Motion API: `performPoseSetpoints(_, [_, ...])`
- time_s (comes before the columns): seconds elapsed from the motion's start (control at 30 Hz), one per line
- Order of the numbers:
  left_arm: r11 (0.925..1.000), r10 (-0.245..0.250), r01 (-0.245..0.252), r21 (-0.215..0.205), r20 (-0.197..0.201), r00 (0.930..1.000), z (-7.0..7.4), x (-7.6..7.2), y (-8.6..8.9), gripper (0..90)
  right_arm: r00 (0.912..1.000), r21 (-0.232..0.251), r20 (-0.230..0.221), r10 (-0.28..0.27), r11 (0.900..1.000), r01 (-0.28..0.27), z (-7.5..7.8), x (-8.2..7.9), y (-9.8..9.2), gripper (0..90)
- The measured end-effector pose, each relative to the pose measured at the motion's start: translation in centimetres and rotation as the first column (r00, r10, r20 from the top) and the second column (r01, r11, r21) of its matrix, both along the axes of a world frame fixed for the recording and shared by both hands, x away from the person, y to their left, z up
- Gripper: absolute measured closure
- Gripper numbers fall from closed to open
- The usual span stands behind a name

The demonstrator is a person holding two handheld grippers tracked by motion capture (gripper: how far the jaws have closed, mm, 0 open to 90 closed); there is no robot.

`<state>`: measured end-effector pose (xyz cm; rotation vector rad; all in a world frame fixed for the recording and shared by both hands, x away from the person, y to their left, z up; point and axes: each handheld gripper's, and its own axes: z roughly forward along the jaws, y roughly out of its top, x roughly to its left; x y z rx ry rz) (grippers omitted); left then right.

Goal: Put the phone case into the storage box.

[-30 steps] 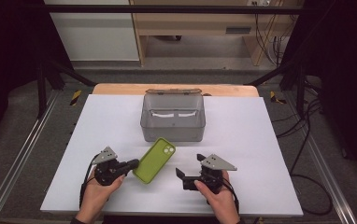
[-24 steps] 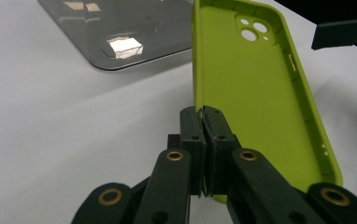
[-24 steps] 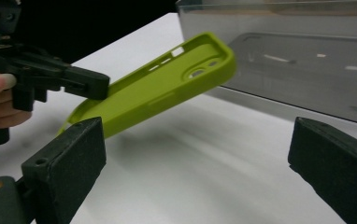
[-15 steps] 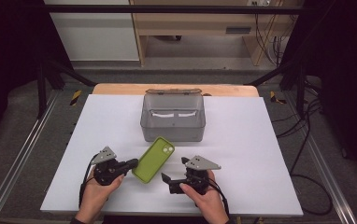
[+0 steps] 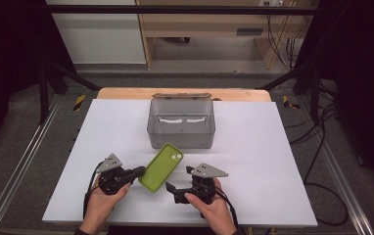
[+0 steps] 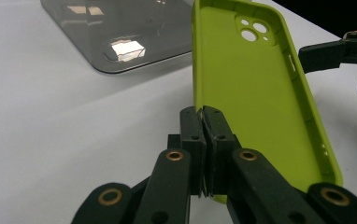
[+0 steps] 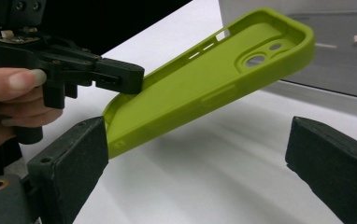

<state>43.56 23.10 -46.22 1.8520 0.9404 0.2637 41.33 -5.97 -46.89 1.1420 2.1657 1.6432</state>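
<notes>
A lime-green phone case hangs tilted just above the white table, inner side up and camera cut-out toward the far end. My left gripper is shut on its long left edge; in the left gripper view the jaws pinch that rim of the case. My right gripper stands open at the case's near right side. In the right gripper view its pads spread wide, with the case's lower corner just over the left pad and not touching it.
A grey see-through box with an open lid stands behind the case at mid-table. The table's near edge runs close under both hands. White surface extends to the left and right of the box.
My right gripper has slid left toward the case's lower end, its jaws now beside it. The left gripper and the case have stayed put.
</notes>
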Motion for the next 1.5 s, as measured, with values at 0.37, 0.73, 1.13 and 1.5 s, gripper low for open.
performPoseSetpoints(0.37, [1.0,-0.007,0.007,-0.004,0.011,0.9999,0.2,-0.2,-0.2,88.0,0.9988,0.051,-0.046,0.018,0.999,-0.015,-0.2,0.3,0.8,13.5])
performPoseSetpoints(0.73, [0.9999,-0.004,0.004,-0.009,0.021,0.9998,0.2,-0.3,-0.4,88.0,0.9972,0.075,-0.073,0.015,0.997,-0.009,-0.6,0.5,1.4,21.7])
performPoseSetpoints(1.13, [0.9998,0.005,-0.005,-0.019,0.024,0.9997,0.2,-0.3,-0.7,88.0,0.9968,0.094,-0.08,-0.001,0.996,0.009,-0.6,0.7,1.4,26.2])
performPoseSetpoints(1.5, [0.9996,0.018,-0.017,-0.024,0.03,0.9994,0.2,-0.4,-0.6,88.0,0.9957,0.158,-0.088,-0.03,0.986,0.043,-0.8,0.8,1.4,37.6])
